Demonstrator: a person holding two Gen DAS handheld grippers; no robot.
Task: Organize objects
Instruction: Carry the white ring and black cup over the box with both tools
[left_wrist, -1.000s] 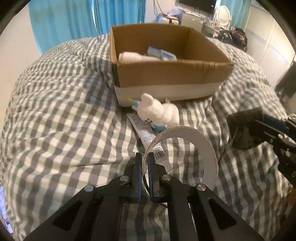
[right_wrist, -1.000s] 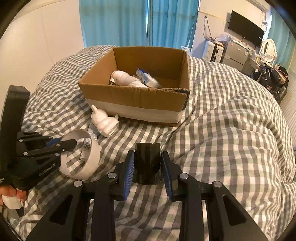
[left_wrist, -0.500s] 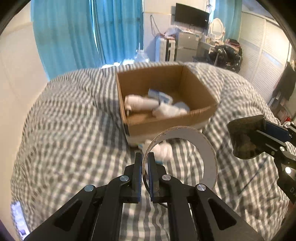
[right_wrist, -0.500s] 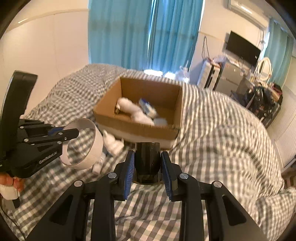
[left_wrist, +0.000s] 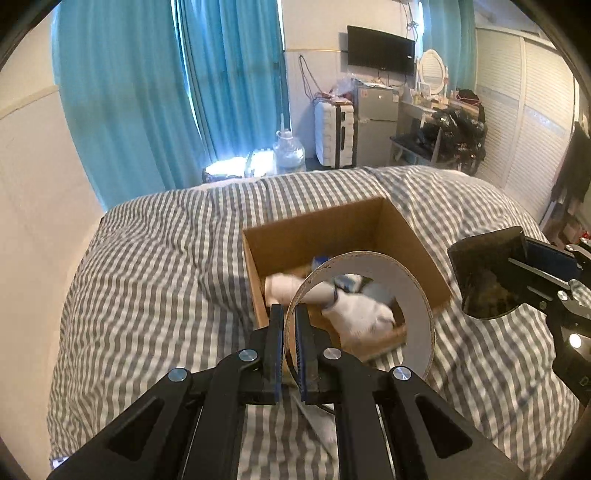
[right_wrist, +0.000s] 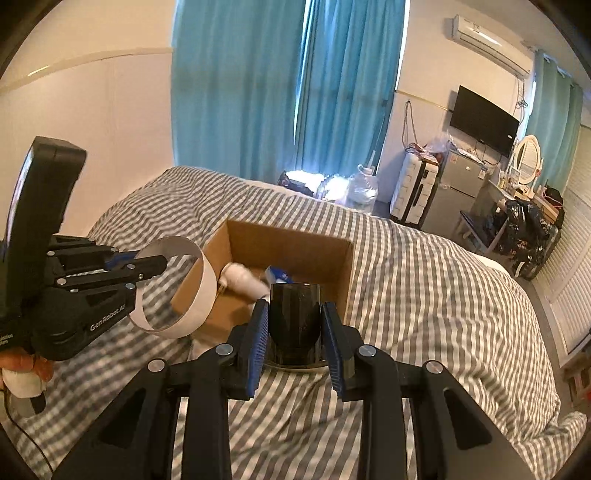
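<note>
Nearest us, our left gripper (left_wrist: 289, 332) is pinched tight on the wall of a white ring (left_wrist: 413, 291), one finger inside the loop and one outside, and carries it in the air over the bed (left_wrist: 147, 295). From the right wrist view the ring (right_wrist: 205, 291) hangs at the box's (right_wrist: 295, 245) near left corner, held off the bedding. Our right gripper (right_wrist: 295, 339) is clamped on a black cup (right_wrist: 294, 317), upright between the blue pads, at the box's near edge. The open cardboard box (left_wrist: 332, 225) sits beyond both, in the middle of the checked bed. Inside it lie a white bottle (right_wrist: 242, 278) and a blue-and-white packet (right_wrist: 277, 275); blur makes the other white thing (left_wrist: 358, 314) there hard to name. Blue curtains (right_wrist: 288, 92) hang behind the bed's far edge.
</note>
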